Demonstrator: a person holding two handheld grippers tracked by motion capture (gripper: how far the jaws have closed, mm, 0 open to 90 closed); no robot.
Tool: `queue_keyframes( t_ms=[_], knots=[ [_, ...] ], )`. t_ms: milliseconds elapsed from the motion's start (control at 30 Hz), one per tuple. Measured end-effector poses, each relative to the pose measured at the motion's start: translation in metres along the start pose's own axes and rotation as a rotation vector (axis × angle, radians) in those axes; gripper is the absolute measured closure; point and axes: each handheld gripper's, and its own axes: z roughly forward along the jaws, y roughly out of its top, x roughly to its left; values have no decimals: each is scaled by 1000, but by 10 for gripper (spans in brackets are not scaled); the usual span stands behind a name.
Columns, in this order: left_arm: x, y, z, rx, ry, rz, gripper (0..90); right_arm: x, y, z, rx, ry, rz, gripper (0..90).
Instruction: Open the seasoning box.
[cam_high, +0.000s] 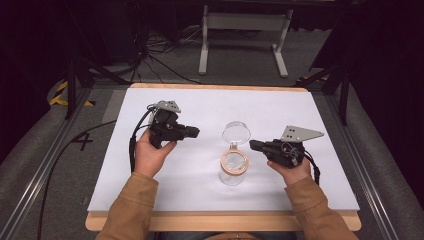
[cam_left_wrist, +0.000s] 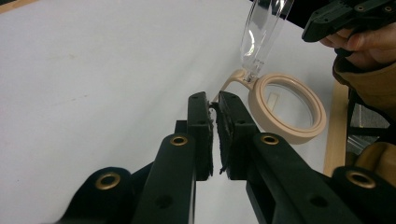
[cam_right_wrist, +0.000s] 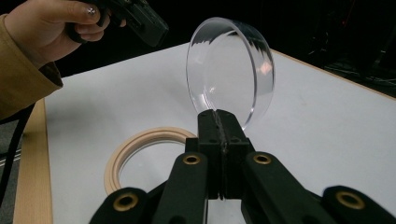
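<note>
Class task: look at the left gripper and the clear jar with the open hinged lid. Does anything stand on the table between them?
Nothing visible does. Bare white table lies between the left gripper and the jar. The jar's clear lid stands up behind its beige rim, not in the gripper's path.

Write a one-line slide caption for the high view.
Clear jar with tan rim, its clear lid hinged open, stands between left gripper and right gripper, both shut.
</note>
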Motion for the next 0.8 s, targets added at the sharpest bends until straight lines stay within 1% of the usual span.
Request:
queue_keyframes(
  t_ms=[67, 167, 200, 300, 433, 467, 500, 533, 567, 700, 733, 767, 800],
  knots=[
    [0, 0, 0, -5, 0, -10, 837, 0, 1, -3, -6, 0, -3, 895],
    [1, -1, -2, -3, 3, -8, 837, -2, 2, -7, -10, -6, -2, 895],
    [1, -1, -3, -10, 2, -13, 837, -3, 2, -9, -14, -7, -1, 895],
    [2, -1, -7, -18, 6, -10, 835, -7, 4, -14, -18, -16, 3, 895],
    [4, -2, -11, -19, 10, -15, 817, -13, 5, -24, -22, -22, 11, 895],
    [4, -3, -12, -21, 10, -14, 814, -15, 6, -26, -19, -24, 15, 895],
    [4, -4, -13, -21, 12, -22, 814, -17, 6, -29, -19, -29, 14, 895],
    [5, -4, -14, -23, 15, -17, 813, -19, 6, -32, -18, -33, 22, 895],
    [5, -4, -15, -23, 16, -12, 813, -21, 6, -33, -16, -37, 20, 895],
    [5, -5, -17, -20, 33, -18, 795, -28, 5, -42, 0, -61, 34, 894],
    [6, -4, -18, -19, 37, -11, 786, -30, 5, -44, 3, -70, 33, 894],
    [6, -4, -18, -19, 37, -11, 778, -30, 5, -44, 3, -70, 33, 894],
    [7, -5, -18, -17, 41, -27, 778, -31, 5, -45, 8, -75, 36, 894]
  ],
)
